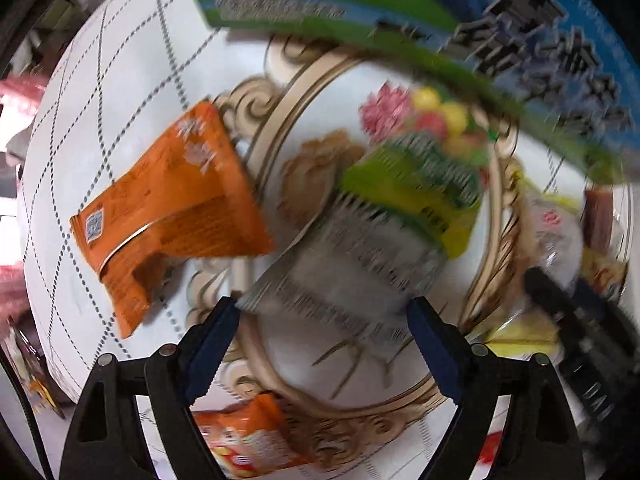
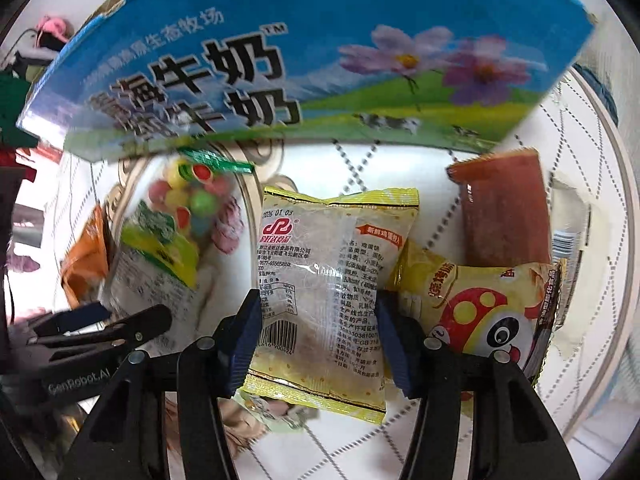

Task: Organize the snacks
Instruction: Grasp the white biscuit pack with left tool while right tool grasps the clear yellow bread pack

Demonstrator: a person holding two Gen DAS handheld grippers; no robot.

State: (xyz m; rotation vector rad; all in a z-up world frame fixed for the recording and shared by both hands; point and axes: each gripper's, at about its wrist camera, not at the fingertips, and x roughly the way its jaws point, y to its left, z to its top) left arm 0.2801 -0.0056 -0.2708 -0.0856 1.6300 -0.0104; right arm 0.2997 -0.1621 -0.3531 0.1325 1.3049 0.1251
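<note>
Your left gripper (image 1: 323, 316): jaws wide, the blurred candy bag (image 1: 384, 216) lying between the blue fingers (image 1: 212, 344), its near edge level with the tips; whether the pads press its sides you cannot tell, as the left view is smeared by motion. That bag, clear with a green-and-yellow band and round coloured sweets at its far end, sits over the floral centre of the table's ornate gold-rimmed medallion (image 1: 276, 120). Just to its left, an orange packet (image 1: 172, 208) lies tilted, half on the medallion's scrollwork and half on the white quilted tablecloth (image 1: 120, 80). A second orange-red packet (image 1: 248, 440) shows at the bottom edge between the gripper's arms. Your right gripper (image 2: 318, 314): jaws about half open, the fingers set against both sides of a yellow-edged clear egg-cake packet (image 2: 328, 292) with a barcode; the pads touch its flanks. Beside it to the right, a yellow packet with a red cartoon face (image 2: 480, 316), and beyond that a reddish-brown bar in clear wrap (image 2: 504, 216). A blue-and-green milk carton box (image 2: 304, 56) stands across the far side of the table in both views, behind all the snacks.
</note>
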